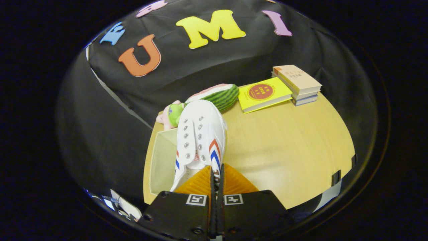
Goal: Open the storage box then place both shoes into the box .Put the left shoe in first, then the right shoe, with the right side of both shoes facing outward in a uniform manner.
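Observation:
A white shoe (pixel 200 134) with red and blue side stripes and rows of metal eyelets hangs toe-away in front of me. My gripper (pixel 216 174) is shut on the shoe's heel edge, both fingers pressed close together on it. The shoe hovers over the right wall of an open pale storage box (pixel 160 157), which stands on the wooden table (pixel 284 150) to the left of my fingers. The box's inside is partly hidden by the shoe.
Beyond the shoe lie a watermelon-slice toy (pixel 220 95) and a green and pink soft toy (pixel 172 115). A yellow book (pixel 262 93) and a small stack of books (pixel 297 83) rest at the table's far right.

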A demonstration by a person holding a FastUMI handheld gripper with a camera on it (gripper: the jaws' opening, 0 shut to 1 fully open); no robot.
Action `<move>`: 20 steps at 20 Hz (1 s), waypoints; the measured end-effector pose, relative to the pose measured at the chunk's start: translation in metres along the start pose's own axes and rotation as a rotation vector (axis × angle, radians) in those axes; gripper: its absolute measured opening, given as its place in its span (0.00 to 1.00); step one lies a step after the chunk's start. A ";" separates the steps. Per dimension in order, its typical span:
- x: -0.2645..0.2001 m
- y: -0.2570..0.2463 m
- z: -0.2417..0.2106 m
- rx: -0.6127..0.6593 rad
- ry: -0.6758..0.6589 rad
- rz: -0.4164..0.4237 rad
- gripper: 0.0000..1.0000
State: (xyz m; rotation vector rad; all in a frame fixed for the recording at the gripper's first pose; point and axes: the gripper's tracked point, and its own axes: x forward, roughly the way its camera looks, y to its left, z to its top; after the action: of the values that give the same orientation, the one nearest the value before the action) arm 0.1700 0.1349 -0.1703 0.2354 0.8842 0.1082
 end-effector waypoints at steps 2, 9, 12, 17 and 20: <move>0.011 0.017 -0.005 0.012 0.010 -0.004 0.05; 0.057 0.053 -0.030 0.010 0.010 -0.009 0.06; 0.070 0.059 -0.041 -0.016 0.012 -0.010 0.06; 0.085 0.058 -0.049 0.021 0.032 -0.006 0.07; 0.090 0.047 -0.046 0.001 0.011 -0.030 0.07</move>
State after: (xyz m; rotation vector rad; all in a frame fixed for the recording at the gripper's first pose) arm 0.1913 0.2053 -0.2544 0.2225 0.8988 0.0811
